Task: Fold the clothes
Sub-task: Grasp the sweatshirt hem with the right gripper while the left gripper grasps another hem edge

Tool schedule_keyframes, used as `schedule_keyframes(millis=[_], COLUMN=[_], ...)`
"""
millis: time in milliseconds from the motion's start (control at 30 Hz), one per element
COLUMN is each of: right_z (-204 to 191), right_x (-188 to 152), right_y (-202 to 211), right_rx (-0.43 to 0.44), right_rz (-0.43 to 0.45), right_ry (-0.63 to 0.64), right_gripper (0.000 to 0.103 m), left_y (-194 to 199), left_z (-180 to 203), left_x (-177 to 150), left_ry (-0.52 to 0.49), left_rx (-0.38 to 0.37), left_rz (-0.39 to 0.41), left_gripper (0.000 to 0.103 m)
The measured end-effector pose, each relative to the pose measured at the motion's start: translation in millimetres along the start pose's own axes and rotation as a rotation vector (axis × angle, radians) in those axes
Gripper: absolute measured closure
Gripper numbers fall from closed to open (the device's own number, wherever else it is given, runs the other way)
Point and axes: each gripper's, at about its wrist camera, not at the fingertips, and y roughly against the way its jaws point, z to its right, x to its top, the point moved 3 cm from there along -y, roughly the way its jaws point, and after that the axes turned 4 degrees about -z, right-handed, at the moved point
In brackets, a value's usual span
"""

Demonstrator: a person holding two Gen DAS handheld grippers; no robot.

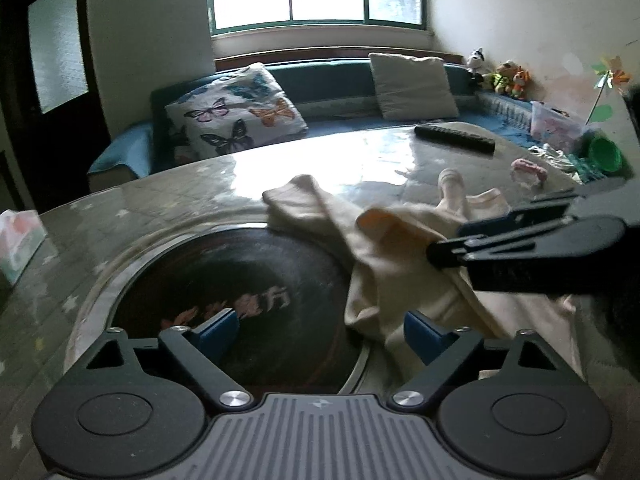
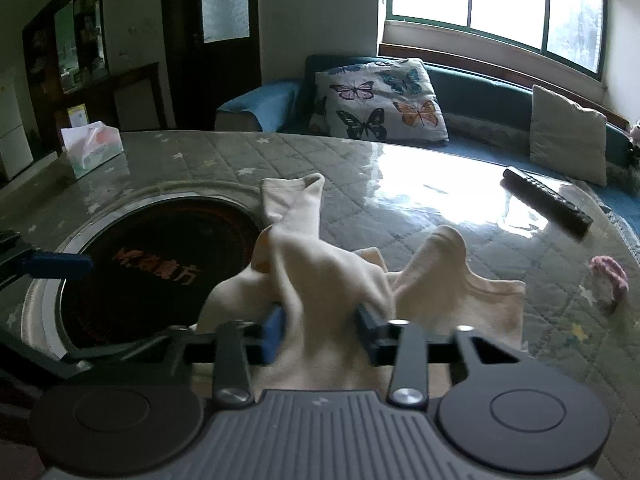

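A cream garment (image 1: 400, 248) lies bunched on the table, partly over the dark round hotplate (image 1: 240, 288). My left gripper (image 1: 320, 332) is open and empty above the hotplate, its right finger beside the cloth's near edge. My right gripper (image 2: 320, 332) is shut on a raised fold of the cream garment (image 2: 328, 280), with cloth bunched between the blue pads. From the left wrist view the right gripper (image 1: 448, 256) reaches in from the right over the cloth. The left gripper's blue fingertip (image 2: 60, 264) shows at the left edge of the right wrist view.
A black remote control (image 1: 454, 139) and a pink hair tie (image 1: 528, 170) lie on the far right of the table. A tissue box (image 2: 92, 148) stands at the left. A sofa with a butterfly cushion (image 2: 380, 100) runs behind the table. Toys and a green cup (image 1: 604, 154) are at the right.
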Motion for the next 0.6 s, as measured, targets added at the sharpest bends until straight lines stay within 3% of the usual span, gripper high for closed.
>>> schedule_keyframes(millis=[167,367,533,600], right_z=[12,25,39,46], right_x=[-4,-8,-14,-18], right_y=[10,34,58,65], right_rx=[-0.001,-0.012,-0.034,-0.045], right_rz=[0.016,0.067,0.112,0.120], right_ry=[-0.024,-0.056,-0.103,-0.126], right_gripper=[0.097,0.101,0.101,0.101], left_y=[-15,-34,-40,-37], left_z=[6,7,5,7], left_x=[13,19,19,19], left_ry=[0.009,0.032,0.086,0.083], left_rx=[-0.069,-0.130,-0.221,-0.233], left_rz=[-0.004,-0.041,-0.054,-0.043], left_gripper=[0.028,0.043,0.086,0.097])
